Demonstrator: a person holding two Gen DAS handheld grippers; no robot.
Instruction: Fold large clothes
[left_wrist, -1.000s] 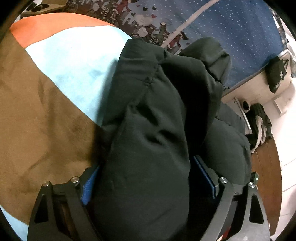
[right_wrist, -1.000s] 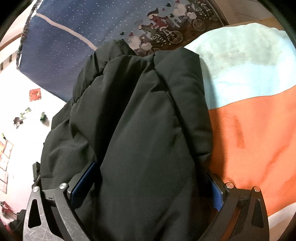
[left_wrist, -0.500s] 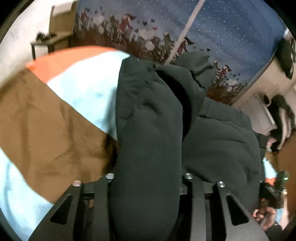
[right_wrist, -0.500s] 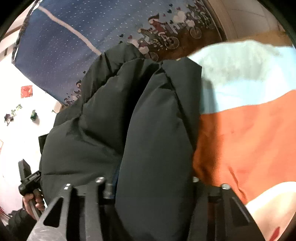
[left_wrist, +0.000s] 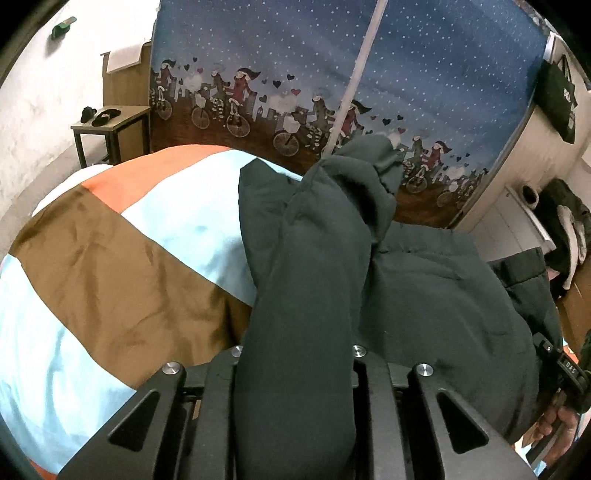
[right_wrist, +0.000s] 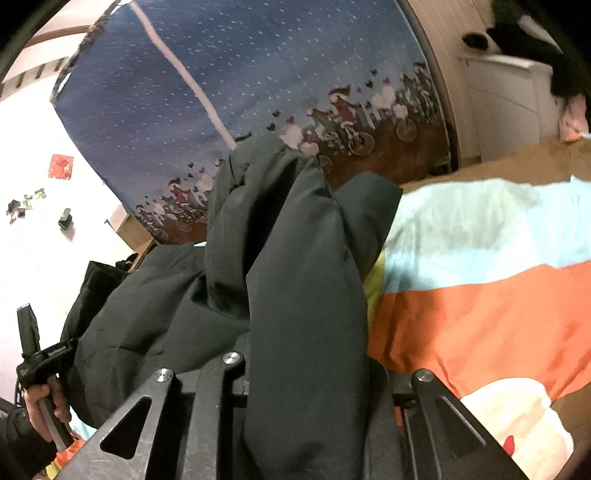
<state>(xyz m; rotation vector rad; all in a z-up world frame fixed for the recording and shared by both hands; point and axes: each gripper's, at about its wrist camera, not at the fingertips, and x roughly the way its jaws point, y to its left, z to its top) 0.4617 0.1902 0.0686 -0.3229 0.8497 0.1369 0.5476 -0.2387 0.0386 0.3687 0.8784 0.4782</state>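
Observation:
A large black puffer jacket (left_wrist: 424, 295) lies on a bed with a striped cover (left_wrist: 92, 280). My left gripper (left_wrist: 295, 354) is shut on a thick fold of the jacket and holds it lifted above the cover. My right gripper (right_wrist: 303, 362) is shut on another fold of the same jacket (right_wrist: 303, 280), also lifted. The fingertips of both are hidden in the fabric. The rest of the jacket hangs bunched between the two grippers. The cover shows orange, light blue and white bands in the right wrist view (right_wrist: 480, 317).
A blue curtain with cyclist figures (left_wrist: 332, 66) hangs behind the bed. A small dark table (left_wrist: 110, 129) stands at the far left by the wall. Dark clothes lie on white furniture (left_wrist: 565, 229) at the right. The other handle and hand (right_wrist: 40, 376) show at the left edge.
Both grippers closed from open to shut on jacket folds, then rose and tilted back, lifting the jacket off the cover; more curtain and room show now.

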